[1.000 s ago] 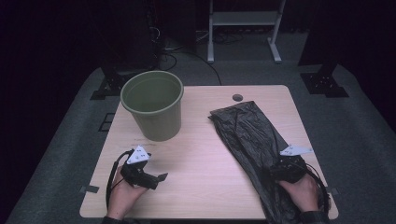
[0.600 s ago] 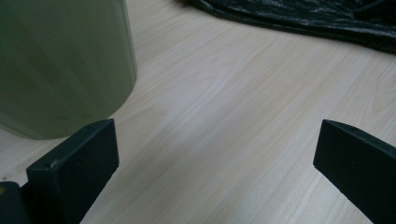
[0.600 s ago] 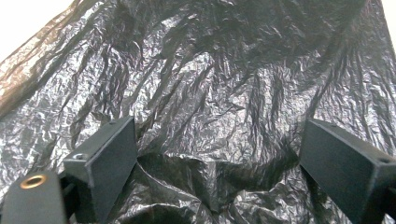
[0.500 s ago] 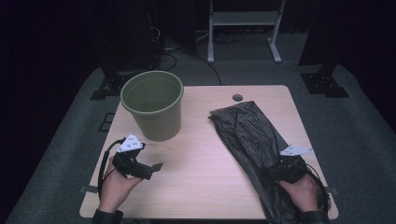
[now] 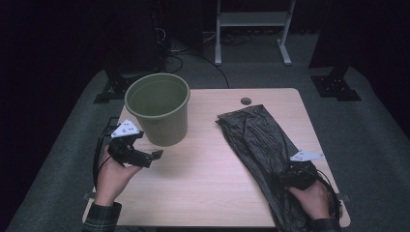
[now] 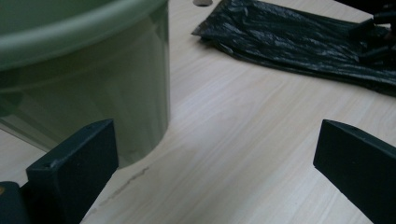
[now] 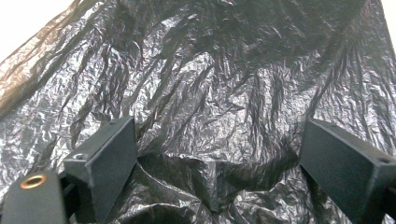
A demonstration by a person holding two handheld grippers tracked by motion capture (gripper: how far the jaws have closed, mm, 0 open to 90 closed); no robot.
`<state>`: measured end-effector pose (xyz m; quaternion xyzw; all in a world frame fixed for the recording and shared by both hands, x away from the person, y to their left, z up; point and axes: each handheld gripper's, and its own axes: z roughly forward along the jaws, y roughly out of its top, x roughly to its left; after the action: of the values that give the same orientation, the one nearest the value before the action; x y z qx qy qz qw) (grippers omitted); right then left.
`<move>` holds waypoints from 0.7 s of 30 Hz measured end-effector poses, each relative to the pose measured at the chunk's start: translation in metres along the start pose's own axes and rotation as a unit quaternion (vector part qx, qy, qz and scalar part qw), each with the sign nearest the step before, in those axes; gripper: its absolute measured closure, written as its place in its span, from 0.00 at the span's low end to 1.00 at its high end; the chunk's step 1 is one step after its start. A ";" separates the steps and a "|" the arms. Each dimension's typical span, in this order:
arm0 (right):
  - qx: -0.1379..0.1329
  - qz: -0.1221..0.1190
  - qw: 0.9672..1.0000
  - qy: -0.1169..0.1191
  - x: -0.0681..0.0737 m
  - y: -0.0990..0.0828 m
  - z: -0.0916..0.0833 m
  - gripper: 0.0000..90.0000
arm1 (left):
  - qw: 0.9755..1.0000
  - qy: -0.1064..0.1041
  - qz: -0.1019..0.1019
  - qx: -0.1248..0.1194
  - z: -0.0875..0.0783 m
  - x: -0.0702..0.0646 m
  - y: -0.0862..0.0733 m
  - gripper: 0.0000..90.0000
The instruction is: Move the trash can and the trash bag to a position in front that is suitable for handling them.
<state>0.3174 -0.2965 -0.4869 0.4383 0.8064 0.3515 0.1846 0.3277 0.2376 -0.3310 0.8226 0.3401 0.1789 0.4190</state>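
The green bucket (image 6: 84, 70) runs off the left gripper view's top and left edges; the black bag (image 5: 270, 159) slips past the high view's bottom edge, its near end under the right hand (image 5: 314, 200).

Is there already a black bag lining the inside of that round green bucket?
No. The round green plastic bucket stands bare inside, while the crinkled black plastic bag lies flat on the wooden table.

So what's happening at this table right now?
A person works with two handheld grippers. The right gripper, fingers open, sits over the flat black bin bag, with none of it clamped. The left gripper, also open and empty, hovers beside the upright green bin on the table.
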 end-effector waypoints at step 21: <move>0.000 0.000 1.000 0.000 0.000 0.000 0.000 0.12 | 1.000 0.025 -0.009 -0.015 -0.016 0.027 0.051 0.00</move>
<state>0.3173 -0.2965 -0.4870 0.4383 0.8063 0.3516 0.1846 0.3584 0.2440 -0.2801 0.8081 0.3557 0.2010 0.4243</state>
